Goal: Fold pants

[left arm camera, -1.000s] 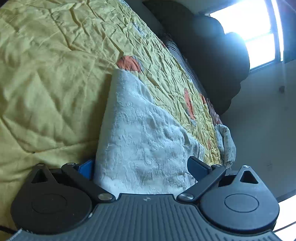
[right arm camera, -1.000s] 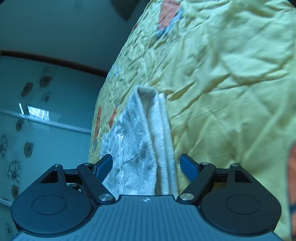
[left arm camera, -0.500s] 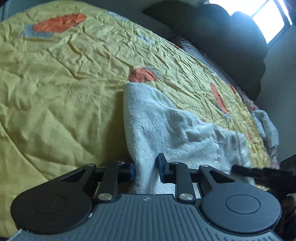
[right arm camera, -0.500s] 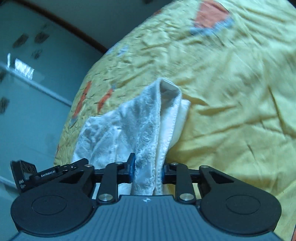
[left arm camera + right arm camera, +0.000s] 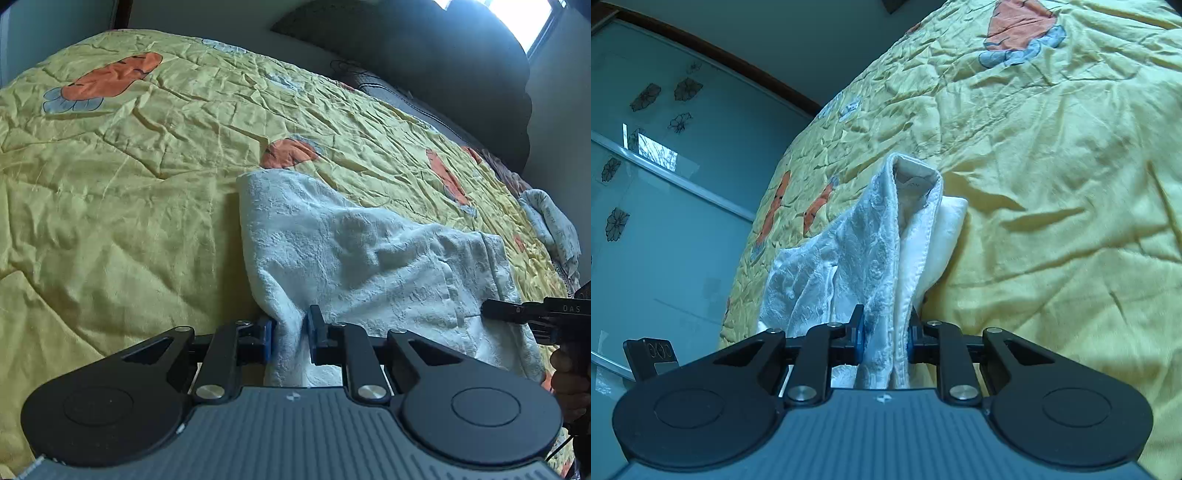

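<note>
The white textured pants [image 5: 354, 254] lie partly folded on a yellow quilt [image 5: 129, 192]. My left gripper [image 5: 290, 338] is shut on the near edge of the pants, at their left corner. My right gripper [image 5: 884, 334] is shut on the other near corner of the pants [image 5: 886, 236], which bunch up in layers and rise off the quilt [image 5: 1052, 184]. The right gripper also shows at the right edge of the left wrist view [image 5: 491, 308]. The left gripper's body shows at the lower left of the right wrist view [image 5: 650, 354].
The quilt has orange and blue flower patches [image 5: 110, 79]. Dark pillows [image 5: 424, 55] lie at the bed's head under a bright window. A small white cloth [image 5: 550, 225] lies near the bed's right edge. A glass wardrobe door [image 5: 665, 184] stands beside the bed.
Both grippers were open around the pants' edge a second ago; both have closed on it. They have since lifted the near edge and tilted so that more of the bed shows.
</note>
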